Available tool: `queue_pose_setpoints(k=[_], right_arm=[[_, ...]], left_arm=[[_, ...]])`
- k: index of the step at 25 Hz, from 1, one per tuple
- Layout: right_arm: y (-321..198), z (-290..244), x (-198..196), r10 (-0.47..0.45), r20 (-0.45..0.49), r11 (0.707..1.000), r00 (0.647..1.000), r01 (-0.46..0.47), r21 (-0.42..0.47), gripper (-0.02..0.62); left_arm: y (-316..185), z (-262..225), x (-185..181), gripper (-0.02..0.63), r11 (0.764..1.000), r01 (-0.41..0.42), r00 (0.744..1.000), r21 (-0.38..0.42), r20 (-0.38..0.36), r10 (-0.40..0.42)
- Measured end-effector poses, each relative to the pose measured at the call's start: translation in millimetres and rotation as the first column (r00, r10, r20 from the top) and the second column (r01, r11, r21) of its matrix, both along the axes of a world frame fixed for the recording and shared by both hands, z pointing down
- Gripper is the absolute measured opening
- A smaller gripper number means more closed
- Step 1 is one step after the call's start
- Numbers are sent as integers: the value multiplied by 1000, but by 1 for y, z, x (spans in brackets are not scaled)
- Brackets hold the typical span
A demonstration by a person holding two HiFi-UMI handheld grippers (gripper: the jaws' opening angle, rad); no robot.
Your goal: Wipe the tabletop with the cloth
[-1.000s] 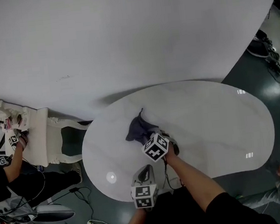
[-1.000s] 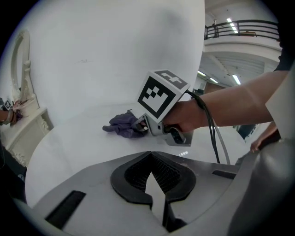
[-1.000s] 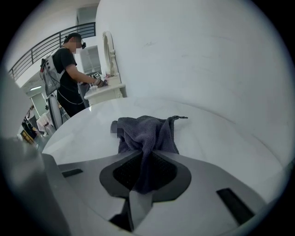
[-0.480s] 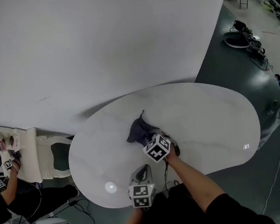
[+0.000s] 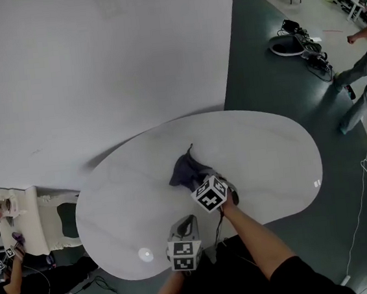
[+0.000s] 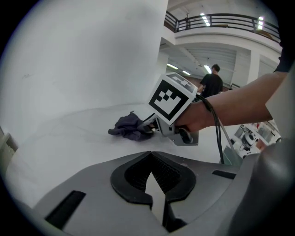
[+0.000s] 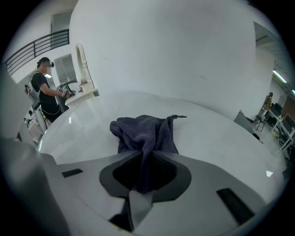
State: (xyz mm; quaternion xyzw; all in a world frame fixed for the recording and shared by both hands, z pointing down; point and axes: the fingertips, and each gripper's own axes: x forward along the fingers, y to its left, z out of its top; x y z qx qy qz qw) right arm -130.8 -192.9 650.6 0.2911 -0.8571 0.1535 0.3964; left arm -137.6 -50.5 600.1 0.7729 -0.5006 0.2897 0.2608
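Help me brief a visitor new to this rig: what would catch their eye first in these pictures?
The dark crumpled cloth stands out most, lying near the middle of the white oval table with one end pinched in the right gripper. Next comes the left gripper, jaws together and empty, held over the table's near edge. Behind the table a large white backdrop fills the scene.

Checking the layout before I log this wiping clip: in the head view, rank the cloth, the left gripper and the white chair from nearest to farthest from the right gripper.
1. cloth: clamped in the jaws of the right gripper, lying on the tabletop just ahead of it.
2. left gripper: at the near edge, just behind and to the left.
3. white chair: on the floor, far left.
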Motion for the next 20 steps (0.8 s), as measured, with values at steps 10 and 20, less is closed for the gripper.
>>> queue_pose_setpoints(k=[10, 20], right_arm=[[-11, 0, 101, 89, -6, 996, 996, -89, -6, 46], [-28, 2, 199, 184, -16, 983, 983, -184, -3, 46]], left_arm=[[-10, -2, 72, 6, 996, -85, 996, 14, 7, 85], [-28, -4, 128, 6, 989, -146, 989, 26, 14, 145]])
